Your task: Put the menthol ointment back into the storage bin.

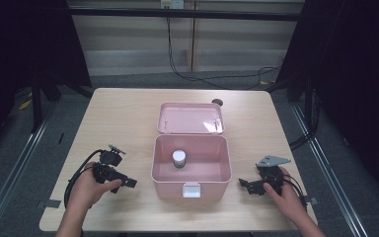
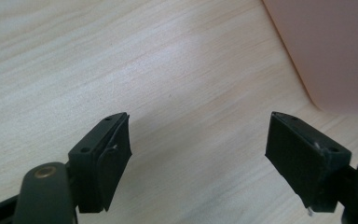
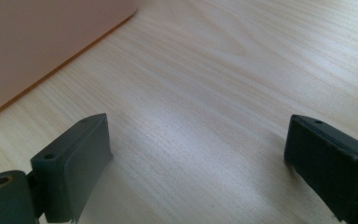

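A pink box [image 1: 191, 177] sits at the centre of the wooden table [image 1: 123, 113], its lid [image 1: 191, 118] thrown back toward 12 o'clock, and a small white-capped jar [image 1: 179, 158] stands upright inside it. The left gripper [image 1: 127, 181] rests on the table at the box's 9 o'clock, jaws spread wide with nothing between them. The right gripper [image 1: 243, 183] lies at the box's 3 o'clock, its jaws likewise spread and empty over bare wood.

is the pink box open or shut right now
Open. In the high view the pink box has its lid swung back behind it, and you look straight down at a white-capped bottle standing inside.
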`<act>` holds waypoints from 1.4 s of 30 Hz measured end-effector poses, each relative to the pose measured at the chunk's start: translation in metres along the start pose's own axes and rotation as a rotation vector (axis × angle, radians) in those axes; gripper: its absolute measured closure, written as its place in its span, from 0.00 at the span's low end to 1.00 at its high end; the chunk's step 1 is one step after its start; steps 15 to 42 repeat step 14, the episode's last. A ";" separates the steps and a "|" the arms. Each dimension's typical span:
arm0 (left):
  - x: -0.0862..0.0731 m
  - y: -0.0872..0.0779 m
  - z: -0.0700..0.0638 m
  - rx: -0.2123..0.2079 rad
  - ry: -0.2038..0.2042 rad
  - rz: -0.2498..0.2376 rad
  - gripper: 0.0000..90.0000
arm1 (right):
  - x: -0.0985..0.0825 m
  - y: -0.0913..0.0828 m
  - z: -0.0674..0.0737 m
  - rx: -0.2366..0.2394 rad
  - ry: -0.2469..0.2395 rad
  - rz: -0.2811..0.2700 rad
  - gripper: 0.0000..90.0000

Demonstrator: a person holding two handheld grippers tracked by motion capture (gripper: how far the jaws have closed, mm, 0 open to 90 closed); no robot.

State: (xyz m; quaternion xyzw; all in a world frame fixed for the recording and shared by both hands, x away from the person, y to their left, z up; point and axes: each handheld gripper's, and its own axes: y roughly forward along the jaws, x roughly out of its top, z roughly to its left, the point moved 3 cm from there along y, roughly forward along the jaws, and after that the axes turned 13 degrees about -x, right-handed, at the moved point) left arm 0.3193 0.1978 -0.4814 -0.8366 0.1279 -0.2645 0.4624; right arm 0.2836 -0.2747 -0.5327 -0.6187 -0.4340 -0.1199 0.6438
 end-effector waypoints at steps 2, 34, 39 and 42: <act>-0.003 0.002 0.002 0.003 -0.003 -0.005 0.24 | 0.000 0.000 0.000 0.000 0.000 0.000 0.07; -0.014 0.008 0.007 0.015 -0.017 0.000 0.24 | 0.000 0.000 0.000 0.000 0.000 0.000 0.07; -0.014 0.008 0.007 0.015 -0.017 0.000 0.24 | 0.000 0.000 0.000 0.000 0.000 0.000 0.07; -0.014 0.008 0.007 0.015 -0.017 0.000 0.24 | 0.000 0.000 0.000 0.000 0.000 0.000 0.07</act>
